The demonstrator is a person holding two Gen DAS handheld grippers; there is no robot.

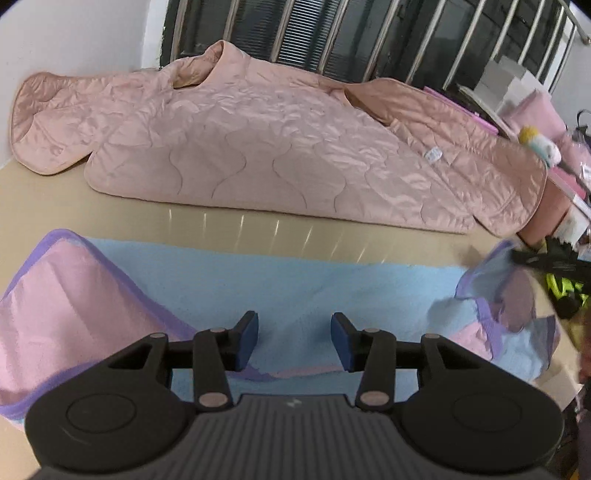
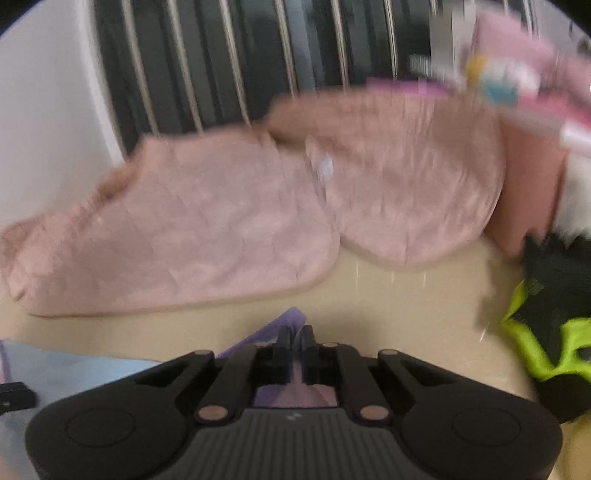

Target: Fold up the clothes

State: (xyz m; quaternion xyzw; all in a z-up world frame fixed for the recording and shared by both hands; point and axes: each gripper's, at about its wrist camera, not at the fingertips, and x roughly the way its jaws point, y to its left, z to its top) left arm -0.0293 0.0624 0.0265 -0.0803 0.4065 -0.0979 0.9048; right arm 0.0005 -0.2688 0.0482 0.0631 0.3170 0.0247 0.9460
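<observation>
A light blue fleece garment (image 1: pixel 295 280) with purple trim and a pink lining lies spread on the beige table (image 1: pixel 110 210). Its left flap (image 1: pixel 74 306) is turned over, pink side up. My left gripper (image 1: pixel 294 341) hangs just above the blue fleece, open, with nothing between its blue pads. The garment's right end (image 1: pixel 506 295) is lifted and bunched. In the blurred right wrist view my right gripper (image 2: pixel 295 338) is shut on the purple-trimmed edge (image 2: pixel 280 325) of that garment, held above the table (image 2: pixel 406 314).
A pink quilted jacket (image 1: pixel 280 147) (image 2: pixel 229 221) lies across the far side of the table in front of a barred window (image 1: pixel 369 33). Pink boxes and clutter (image 1: pixel 535 122) stand at the right. A black and neon green item (image 2: pixel 546 332) lies at the right edge.
</observation>
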